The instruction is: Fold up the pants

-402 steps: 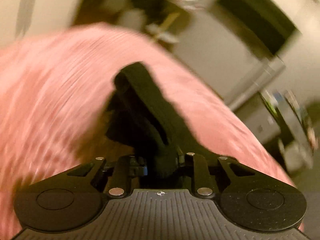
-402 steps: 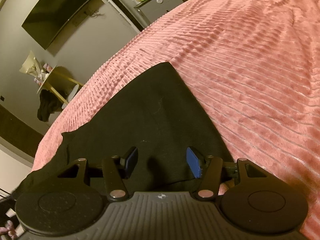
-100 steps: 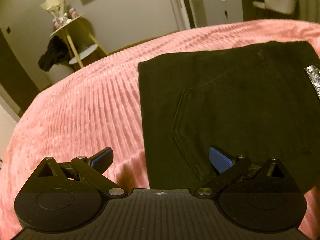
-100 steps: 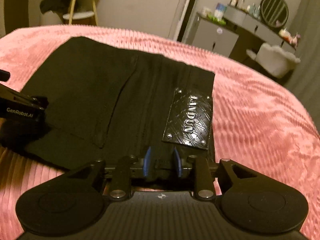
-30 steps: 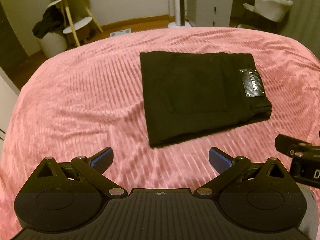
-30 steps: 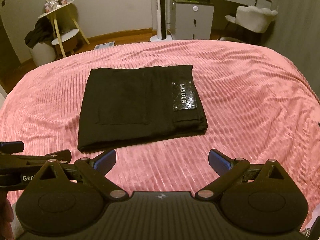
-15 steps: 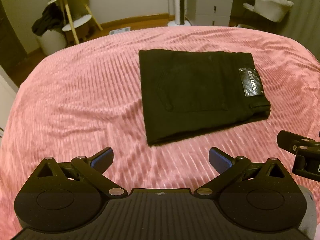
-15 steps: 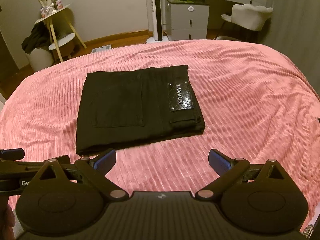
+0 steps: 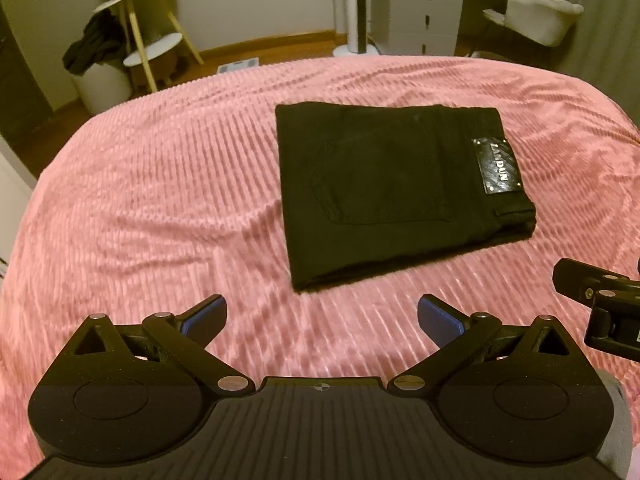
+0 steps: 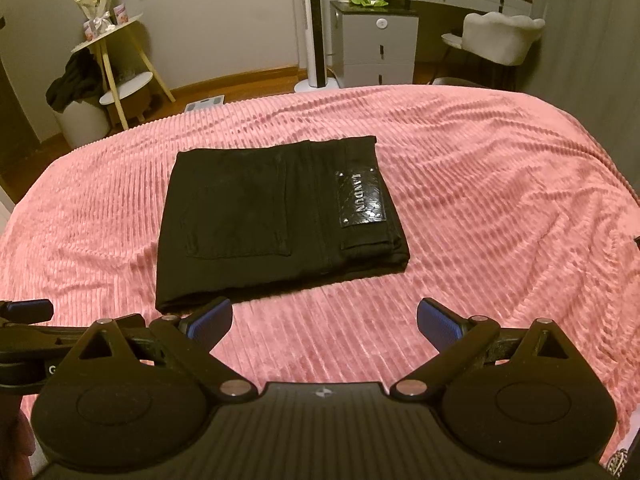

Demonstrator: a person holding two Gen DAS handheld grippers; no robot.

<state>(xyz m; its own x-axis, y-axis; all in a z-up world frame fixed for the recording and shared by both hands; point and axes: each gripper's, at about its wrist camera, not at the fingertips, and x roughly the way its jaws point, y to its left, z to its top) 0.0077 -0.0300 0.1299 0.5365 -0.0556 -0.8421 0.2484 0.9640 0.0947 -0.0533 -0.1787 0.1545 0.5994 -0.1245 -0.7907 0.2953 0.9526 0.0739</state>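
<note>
- The black pants (image 9: 384,184) lie folded into a flat rectangle on the pink ribbed bedspread (image 9: 160,208), back pocket up, with the glossy brand patch (image 9: 497,166) toward their right end.
- The left gripper (image 9: 322,316) hangs above bare bedspread with its jaws spread wide and nothing between them; the pants sit ahead of the fingertips, apart from them.
- The right gripper (image 10: 325,316) is likewise spread wide and holds nothing; the near edge of the pants (image 10: 280,216) lies just beyond its left blue pad (image 10: 210,320), whether touching I cannot tell.
- Behind the bed stand a round side table (image 10: 108,32), a grey drawer unit (image 10: 376,40) and a pale chair (image 10: 500,36).
</note>
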